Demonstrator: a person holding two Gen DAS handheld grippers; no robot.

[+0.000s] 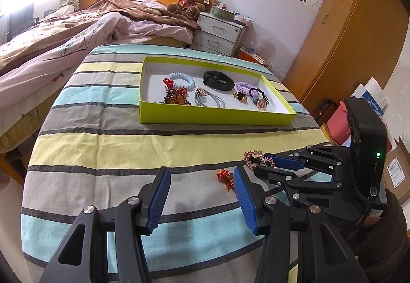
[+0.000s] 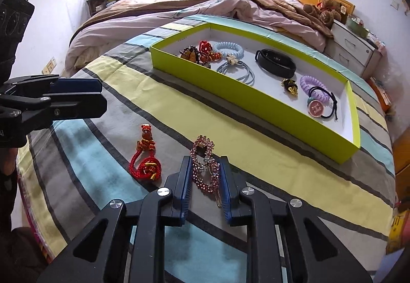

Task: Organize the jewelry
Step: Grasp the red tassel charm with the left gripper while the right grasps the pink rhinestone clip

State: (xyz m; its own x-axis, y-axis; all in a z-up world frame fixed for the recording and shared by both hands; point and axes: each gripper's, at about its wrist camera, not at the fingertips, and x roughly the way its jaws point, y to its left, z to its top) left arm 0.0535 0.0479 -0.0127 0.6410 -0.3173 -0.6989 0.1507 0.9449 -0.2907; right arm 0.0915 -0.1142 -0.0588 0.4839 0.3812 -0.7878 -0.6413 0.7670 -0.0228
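Nearest in the right wrist view, the right tongs are clenched on a pink rhinestone hair clip, whose beaded loops stick out past the blue pads while its metal prong shows low between them. The clip is held just above the striped cloth covering the counter. Just to its left, a red knotted cord charm lies flat on the cloth, apart from both tongs.

The left tongs hang released over the cloth, their blue pads spread wide with nothing between them. In that view the red charm sits just beyond the right-hand pad, and the right tongs reach in from the right with the clip at their tips.

Farther back on the cloth stands a shallow lime-green tray with a white floor. Inside it lie:
- a light blue coil hair tie
- a cluster of red and amber beaded pieces
- a grey-blue elastic with a small flower
- a black wristband
- a small gold and black ornament
- a lilac coil tie
- a black elastic with a round pink button

Behind the counter is an unmade bed with a brown teddy bear near a white nightstand.
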